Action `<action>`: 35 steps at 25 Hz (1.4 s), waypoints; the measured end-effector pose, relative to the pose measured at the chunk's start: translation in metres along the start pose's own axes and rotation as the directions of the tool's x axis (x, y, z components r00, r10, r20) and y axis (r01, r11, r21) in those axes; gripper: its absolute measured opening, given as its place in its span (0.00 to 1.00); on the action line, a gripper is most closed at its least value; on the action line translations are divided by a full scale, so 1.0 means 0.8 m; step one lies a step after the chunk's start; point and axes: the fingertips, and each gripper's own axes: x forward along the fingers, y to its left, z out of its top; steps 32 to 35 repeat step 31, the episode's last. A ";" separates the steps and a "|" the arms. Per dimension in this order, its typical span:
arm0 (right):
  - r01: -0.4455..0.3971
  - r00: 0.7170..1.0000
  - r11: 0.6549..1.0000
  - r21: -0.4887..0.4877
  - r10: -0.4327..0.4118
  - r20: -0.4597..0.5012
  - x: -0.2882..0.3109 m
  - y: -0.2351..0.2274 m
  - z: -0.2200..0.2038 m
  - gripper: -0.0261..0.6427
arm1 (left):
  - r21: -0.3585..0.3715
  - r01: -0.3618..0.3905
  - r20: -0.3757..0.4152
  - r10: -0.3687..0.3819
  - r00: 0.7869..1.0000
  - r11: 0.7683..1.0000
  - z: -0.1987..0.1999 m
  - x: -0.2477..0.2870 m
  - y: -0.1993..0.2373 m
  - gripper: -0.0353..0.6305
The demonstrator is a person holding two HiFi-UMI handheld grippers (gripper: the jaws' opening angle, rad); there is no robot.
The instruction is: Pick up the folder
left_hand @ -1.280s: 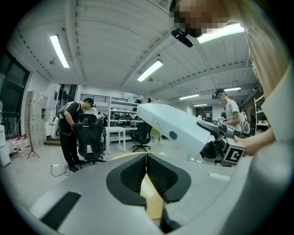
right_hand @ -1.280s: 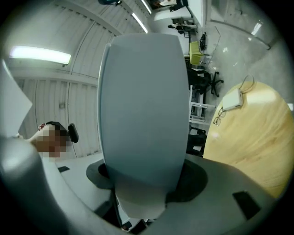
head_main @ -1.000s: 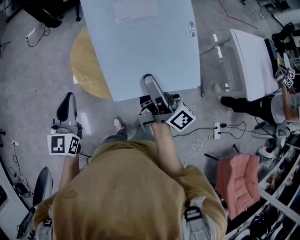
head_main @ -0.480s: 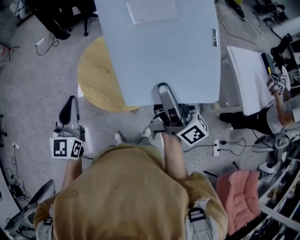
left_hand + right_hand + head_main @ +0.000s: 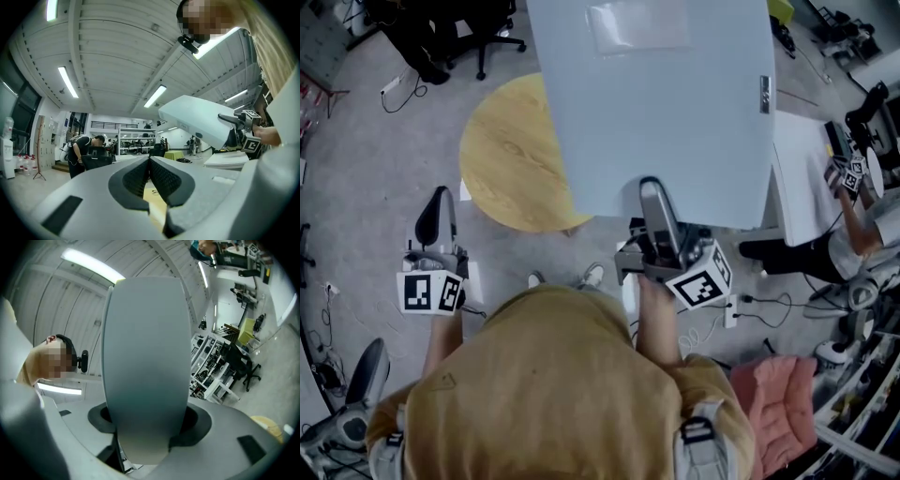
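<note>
The right gripper [image 5: 653, 199] pinches the near edge of the large, flat, pale grey-blue plastic folder [image 5: 666, 112], holding it in the air above the round light-wood table [image 5: 506, 159]. Far left, the left gripper [image 5: 437, 202] is pressed together and empty.

A grey speckled floor [image 5: 366, 187] carries everything here. On it stands a round table with a pale wooden top [image 5: 506, 159], and off to the side a white rectangular table [image 5: 802, 187]. A black wheeled office chair [image 5: 441, 23], a white power strip [image 5: 731, 311] trailing dark cables and a pink padded seat [image 5: 783, 403] also rest on the floor.
</note>
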 end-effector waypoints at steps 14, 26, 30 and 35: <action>-0.044 0.999 0.999 -0.020 0.044 0.013 0.013 -0.024 0.037 0.44 | 0.021 -0.038 0.017 0.038 0.999 0.999 0.007 0.024 -0.020 0.06; -0.090 0.996 0.996 0.024 0.089 0.028 0.038 -0.031 0.051 0.44 | 0.025 -0.010 -0.010 0.011 1.000 1.000 0.007 0.058 -0.035 0.06; -0.098 0.995 0.995 0.029 0.098 0.011 0.044 -0.030 0.046 0.44 | 0.020 -0.002 -0.023 0.003 1.000 1.000 0.002 0.061 -0.038 0.06; -0.097 0.995 0.995 0.034 0.097 0.005 0.045 -0.032 0.044 0.44 | 0.018 -0.001 -0.025 0.001 1.000 1.000 0.001 0.061 -0.039 0.06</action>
